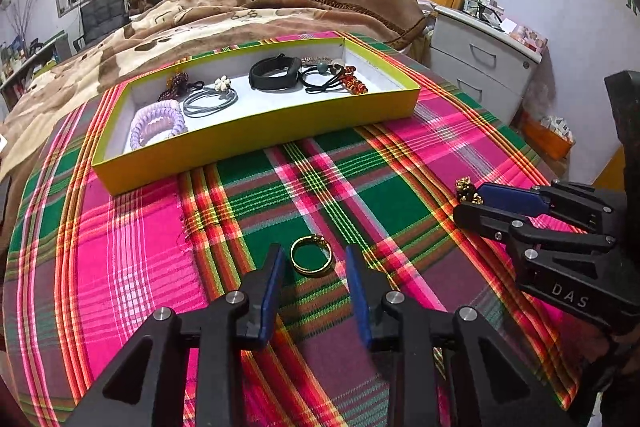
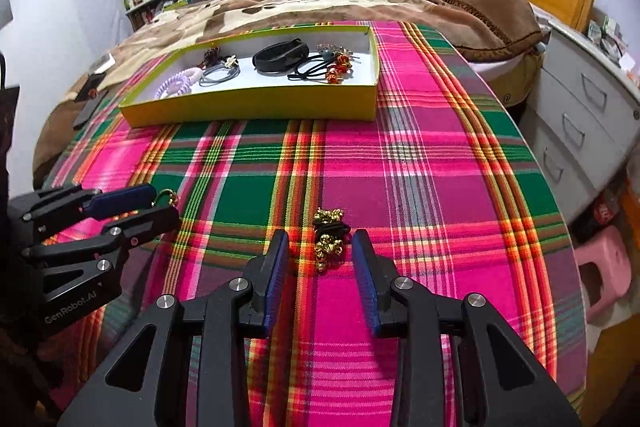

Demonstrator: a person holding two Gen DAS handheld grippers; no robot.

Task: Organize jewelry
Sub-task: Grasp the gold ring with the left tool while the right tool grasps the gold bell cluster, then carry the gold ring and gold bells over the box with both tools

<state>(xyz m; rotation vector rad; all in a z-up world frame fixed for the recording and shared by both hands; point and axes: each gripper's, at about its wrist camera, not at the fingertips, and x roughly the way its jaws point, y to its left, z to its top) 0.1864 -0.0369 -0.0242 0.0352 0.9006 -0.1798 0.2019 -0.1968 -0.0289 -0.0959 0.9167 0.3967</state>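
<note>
A small gold ring (image 1: 311,271) lies on the plaid cloth between the blue pads of my left gripper (image 1: 314,257), which is open; the pads do not touch it. A black hair tie with gold bells (image 2: 329,241) lies between the pads of my right gripper (image 2: 321,247), also open and clear of it. Each gripper shows in the other's view: the right gripper (image 1: 472,203) by the bells (image 1: 467,187), the left gripper (image 2: 164,206) by the ring (image 2: 168,195). Farther back stands a yellow box (image 1: 256,135) (image 2: 248,105) holding purple coil ties, grey ties, a black band and beaded pieces.
The plaid cloth (image 2: 400,167) covers a table that ends at the right. A bed with a brown blanket (image 1: 248,11) lies behind the box. White drawers (image 2: 580,115) and a pink stool (image 2: 604,267) stand to the right. A dark flat object (image 2: 86,107) lies at the far left.
</note>
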